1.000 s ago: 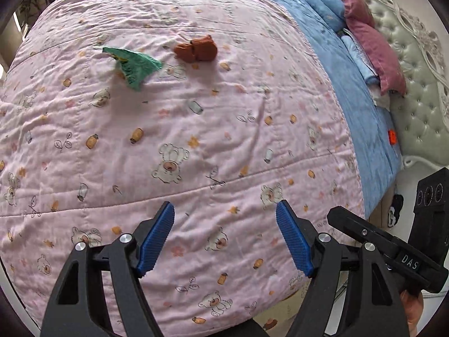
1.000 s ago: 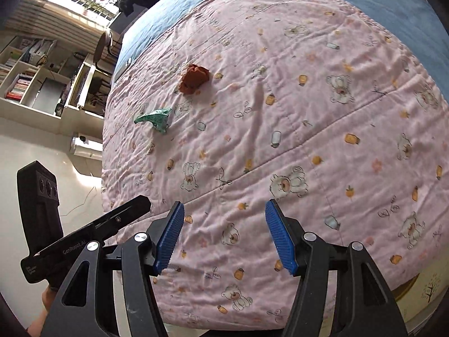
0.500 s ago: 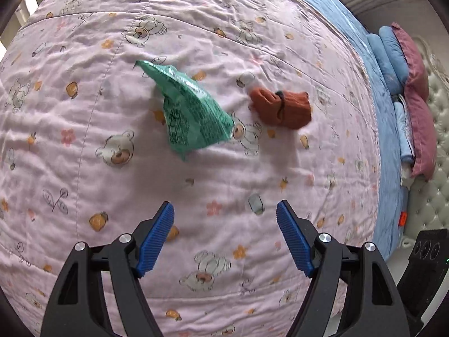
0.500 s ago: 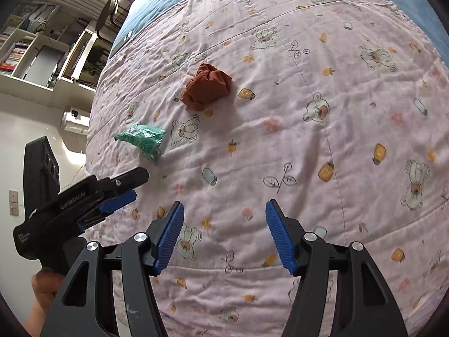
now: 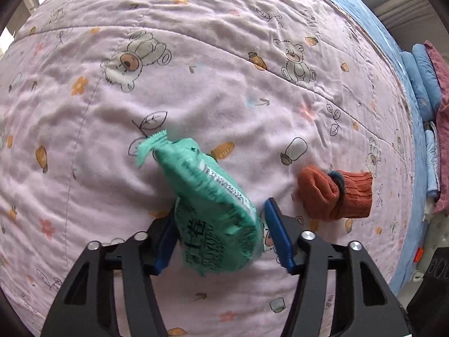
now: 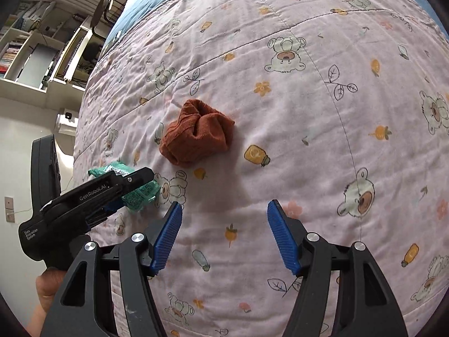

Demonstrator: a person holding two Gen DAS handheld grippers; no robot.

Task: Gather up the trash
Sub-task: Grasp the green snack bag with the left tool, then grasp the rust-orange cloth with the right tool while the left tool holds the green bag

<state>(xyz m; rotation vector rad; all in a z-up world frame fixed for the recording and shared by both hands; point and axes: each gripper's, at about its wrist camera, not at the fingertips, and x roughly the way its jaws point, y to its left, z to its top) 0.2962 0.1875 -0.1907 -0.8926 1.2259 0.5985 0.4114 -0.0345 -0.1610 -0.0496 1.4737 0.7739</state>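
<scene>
Green snack wrapper (image 5: 213, 210) between closing left gripper (image 5: 221, 236) fingers, on quilt (image 5: 224, 84).

Pink quilt (image 5: 252, 98) bearing wrapper (image 5: 213, 213), socks (image 5: 334, 193).

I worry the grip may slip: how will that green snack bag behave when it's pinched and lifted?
The bag looks crinkly and puffed, so it would probably crumple between the closing left gripper. It seems light. Its glossy film may be slippery, and the free serrated end would likely flop.

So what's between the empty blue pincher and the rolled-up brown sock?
Nothing but bare pink quilt. The right wrist view shows the right gripper short of the sock, with only printed fabric between.
</scene>
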